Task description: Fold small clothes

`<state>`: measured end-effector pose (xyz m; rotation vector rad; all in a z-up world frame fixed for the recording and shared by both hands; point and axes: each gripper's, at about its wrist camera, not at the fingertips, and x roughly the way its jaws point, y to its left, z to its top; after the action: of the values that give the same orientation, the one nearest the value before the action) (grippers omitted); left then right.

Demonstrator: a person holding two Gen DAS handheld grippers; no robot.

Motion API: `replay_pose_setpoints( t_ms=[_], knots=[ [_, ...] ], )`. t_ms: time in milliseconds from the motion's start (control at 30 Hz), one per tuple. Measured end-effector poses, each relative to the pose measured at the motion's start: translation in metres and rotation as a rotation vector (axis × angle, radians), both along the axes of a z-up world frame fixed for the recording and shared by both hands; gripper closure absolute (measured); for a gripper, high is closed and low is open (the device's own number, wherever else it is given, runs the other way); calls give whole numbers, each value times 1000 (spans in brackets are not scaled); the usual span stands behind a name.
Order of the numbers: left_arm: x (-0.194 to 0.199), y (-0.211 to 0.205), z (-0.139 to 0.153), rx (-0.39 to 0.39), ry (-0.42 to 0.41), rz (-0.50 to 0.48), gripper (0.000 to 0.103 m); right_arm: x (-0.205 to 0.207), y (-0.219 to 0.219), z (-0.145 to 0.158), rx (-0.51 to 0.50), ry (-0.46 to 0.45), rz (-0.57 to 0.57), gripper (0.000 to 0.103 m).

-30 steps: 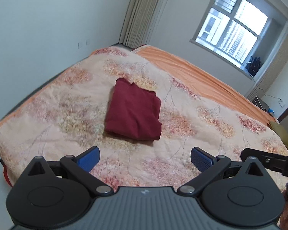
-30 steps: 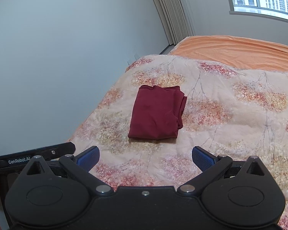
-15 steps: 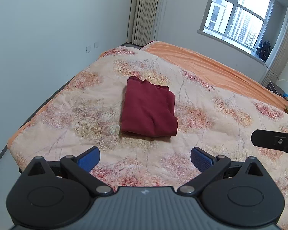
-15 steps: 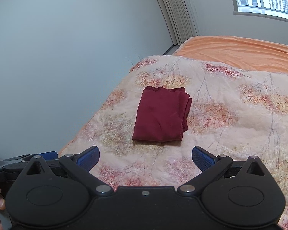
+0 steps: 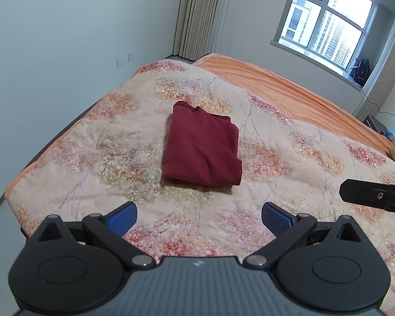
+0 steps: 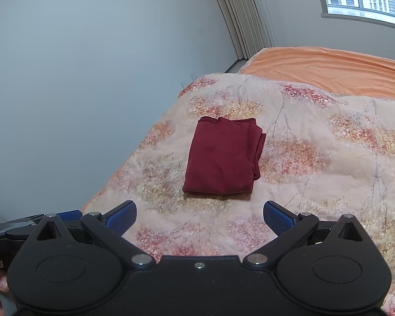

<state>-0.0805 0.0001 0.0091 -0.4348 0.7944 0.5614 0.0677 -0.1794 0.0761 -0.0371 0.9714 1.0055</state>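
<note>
A dark red garment (image 5: pixel 201 146) lies folded into a neat rectangle on the floral quilt (image 5: pixel 118 158); it also shows in the right wrist view (image 6: pixel 222 156). My left gripper (image 5: pixel 198 217) is open and empty, held above the quilt short of the garment's near edge. My right gripper (image 6: pixel 199 217) is open and empty too, also back from the garment. A finger of the right gripper (image 5: pixel 374 197) juts in at the right of the left wrist view. Part of the left gripper (image 6: pixel 39 223) shows at the lower left of the right wrist view.
The quilt covers a bed with an orange sheet (image 5: pixel 289 92) along the far side. A grey wall (image 6: pixel 92 79) runs along the bed's left edge. Curtains (image 5: pixel 197 15) and a window (image 5: pixel 326 23) stand beyond the bed.
Both grippers have drawn back and risen from the folded garment, so it looks smaller and farther. Both stay open. The garment has not moved.
</note>
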Motion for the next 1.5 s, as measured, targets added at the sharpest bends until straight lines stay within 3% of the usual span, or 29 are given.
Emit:
replay_pose_setpoints(
  t_ms=[1500],
  knots=[
    [-4, -3, 1, -13, -12, 3, 0, -3, 8, 0, -3, 1, 24, 1]
  ],
)
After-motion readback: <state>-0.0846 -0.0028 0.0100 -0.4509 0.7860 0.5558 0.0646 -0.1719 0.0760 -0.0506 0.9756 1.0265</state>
